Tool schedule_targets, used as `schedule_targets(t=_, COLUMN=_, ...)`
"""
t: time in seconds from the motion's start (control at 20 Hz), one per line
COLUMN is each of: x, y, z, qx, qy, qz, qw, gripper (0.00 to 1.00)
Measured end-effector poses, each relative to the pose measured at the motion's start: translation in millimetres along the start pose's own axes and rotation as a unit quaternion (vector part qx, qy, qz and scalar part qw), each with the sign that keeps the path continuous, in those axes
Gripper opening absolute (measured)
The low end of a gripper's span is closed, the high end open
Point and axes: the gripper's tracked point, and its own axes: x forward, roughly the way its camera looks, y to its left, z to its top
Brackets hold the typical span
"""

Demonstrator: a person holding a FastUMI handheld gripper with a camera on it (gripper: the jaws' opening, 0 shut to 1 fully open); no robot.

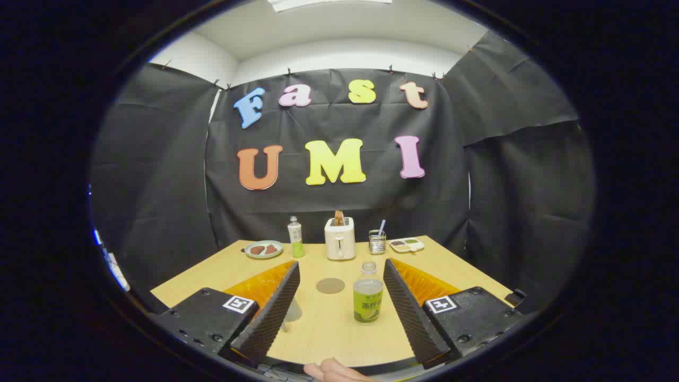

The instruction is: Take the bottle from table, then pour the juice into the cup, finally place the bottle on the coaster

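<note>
Step in hand, as judged: the approach to take the bottle [367,293]; nothing is grasped yet. The gripper [339,273] stands wide open, its two fingers spread to either side with bare table between them; the bottle stands upright between the fingers, nearer the right one and apart from both, toward the near edge of the table [329,334].

The cup [290,313] (clear, and partly hidden behind the left finger) sits just beside that finger; whether it touches it cannot be told. The coaster [330,285] lies flat on the table beyond the fingers, a little left of the bottle and nearer the middle.

To do the step well, in my judgement: shift the gripper to the right so the bottle sits midway between the fingers; advance level until both pads flank the labelled body, below the cap; close squarely, so the bottle is not tipped; mind the cup at the left finger during the shift.

Pose: the gripper is held level and low over the near edge, pointing straight toward the far edge; a hand [334,371] shows at the near edge beneath the gripper.

Along the far edge stand a second bottle [295,236], a plate [263,249], a toaster [340,239], a utensil holder [377,241] and a small tray [407,244]; all well apart from the work.
</note>
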Motion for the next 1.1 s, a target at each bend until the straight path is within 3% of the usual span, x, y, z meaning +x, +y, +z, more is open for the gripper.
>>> schedule_targets(t=1.1, x=20, y=-19, z=-36, qx=-0.022, qy=0.016, qz=0.002, qw=1.0, gripper=1.0)
